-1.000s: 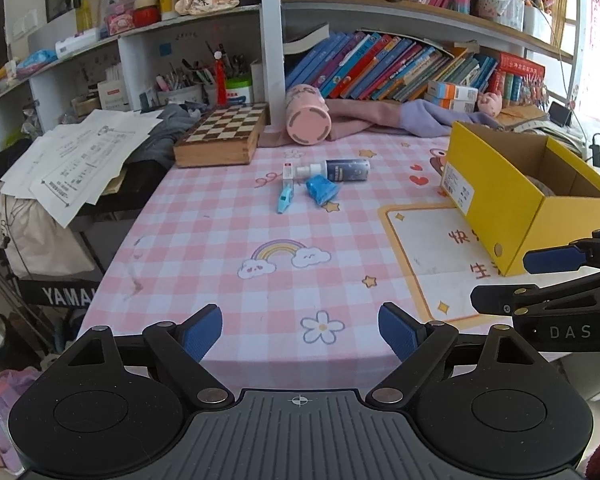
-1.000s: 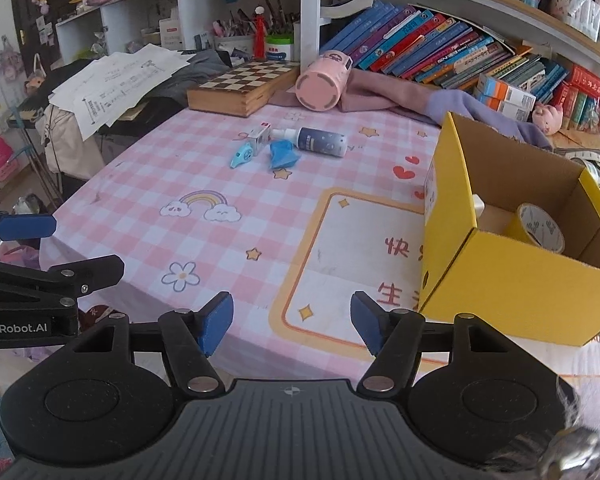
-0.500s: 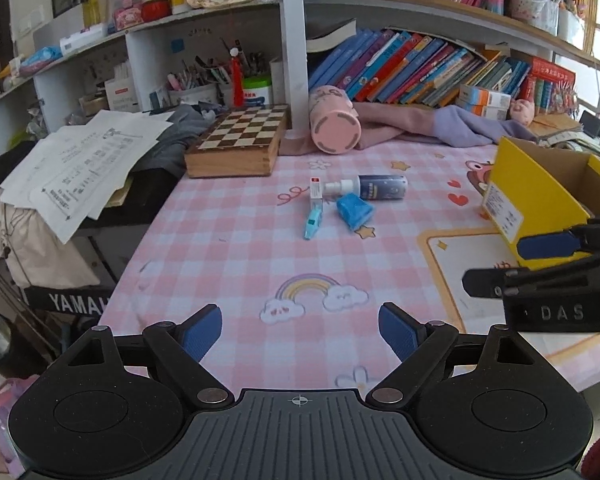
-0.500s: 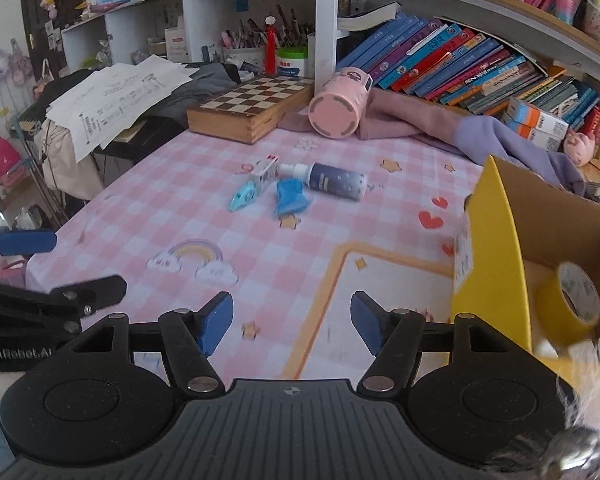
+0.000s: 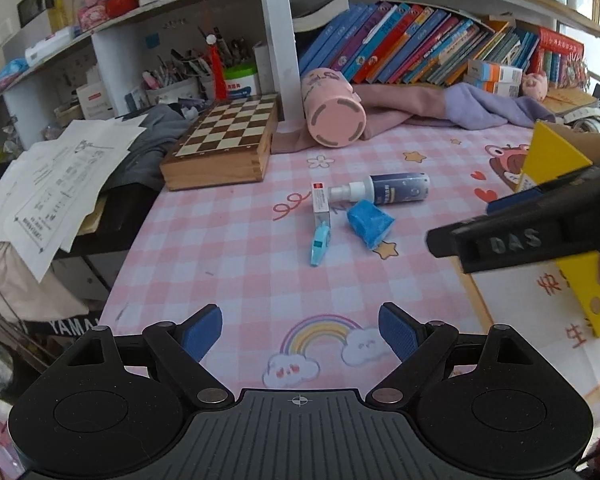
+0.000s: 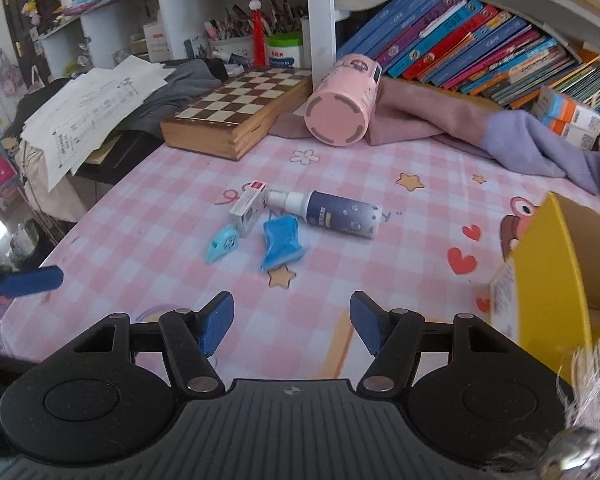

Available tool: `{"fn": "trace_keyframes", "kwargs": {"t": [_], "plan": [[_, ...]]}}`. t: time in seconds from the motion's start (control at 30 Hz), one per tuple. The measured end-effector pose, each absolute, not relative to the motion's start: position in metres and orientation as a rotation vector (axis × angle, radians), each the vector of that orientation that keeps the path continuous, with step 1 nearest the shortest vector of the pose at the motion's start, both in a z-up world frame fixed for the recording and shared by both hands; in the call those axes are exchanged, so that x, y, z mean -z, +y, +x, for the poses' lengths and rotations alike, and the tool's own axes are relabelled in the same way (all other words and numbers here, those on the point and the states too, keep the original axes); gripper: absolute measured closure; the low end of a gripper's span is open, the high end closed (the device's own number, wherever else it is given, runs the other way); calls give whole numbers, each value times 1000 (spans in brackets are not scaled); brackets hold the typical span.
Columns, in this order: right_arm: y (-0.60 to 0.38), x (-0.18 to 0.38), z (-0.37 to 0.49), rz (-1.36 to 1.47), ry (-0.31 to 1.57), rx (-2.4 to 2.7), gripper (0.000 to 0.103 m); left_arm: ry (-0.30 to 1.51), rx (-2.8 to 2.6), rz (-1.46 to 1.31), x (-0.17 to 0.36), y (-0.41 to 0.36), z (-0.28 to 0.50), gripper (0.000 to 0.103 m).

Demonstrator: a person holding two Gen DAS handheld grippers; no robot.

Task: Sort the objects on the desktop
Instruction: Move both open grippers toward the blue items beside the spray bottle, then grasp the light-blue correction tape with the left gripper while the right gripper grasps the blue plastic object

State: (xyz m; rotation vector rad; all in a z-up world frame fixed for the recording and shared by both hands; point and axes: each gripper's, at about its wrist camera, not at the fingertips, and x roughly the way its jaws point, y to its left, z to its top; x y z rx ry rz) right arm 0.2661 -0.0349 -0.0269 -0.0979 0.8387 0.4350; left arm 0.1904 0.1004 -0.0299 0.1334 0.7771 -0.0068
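Both tongs, left [image 5: 300, 332] and right [image 6: 292, 326], gaped empty short of the spray bottle [image 6: 342, 213]. Around it lay unsorted: small carton [image 6: 249, 207], blue packet [image 6: 281, 242], correction tape [image 6: 222, 245].

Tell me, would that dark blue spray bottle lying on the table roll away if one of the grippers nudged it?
Probably. The bottle is round and lies on its side on the flat tablecloth, so a sideways push would likely roll it. The small box at its nozzle end might stop it that way. Its smooth plastic may be slippery between pads.
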Motion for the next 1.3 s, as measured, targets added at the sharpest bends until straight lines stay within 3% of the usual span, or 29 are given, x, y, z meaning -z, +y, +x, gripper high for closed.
{"fn": "trace_keyframes", "kwargs": {"t": [0.27, 0.47, 0.67, 0.77, 0.83, 1.0, 1.2, 1.3], "plan": [[-10, 46, 316, -114, 891, -448, 42, 791, 18, 156, 42, 103, 225, 15], [4, 60, 344, -140, 917, -457, 50, 798, 51, 169, 53, 99, 250, 18], [15, 71, 362, -157, 940, -489, 54, 832, 90, 192, 68, 95, 274, 37], [17, 76, 367, -166, 956, -506, 63, 845, 99, 197, 75, 94, 285, 47], [15, 78, 369, -164, 965, -508, 76, 850, 103, 195, 78, 94, 292, 54], [0, 79, 371, -132, 974, -471, 77, 851, 112, 194, 84, 92, 305, 63], [-7, 79, 372, -120, 974, -459, 77, 859, 162, 185, 85, 87, 312, 88], [-7, 80, 372, -129, 972, -459, 77, 862, 159, 186, 85, 86, 311, 90]]}}
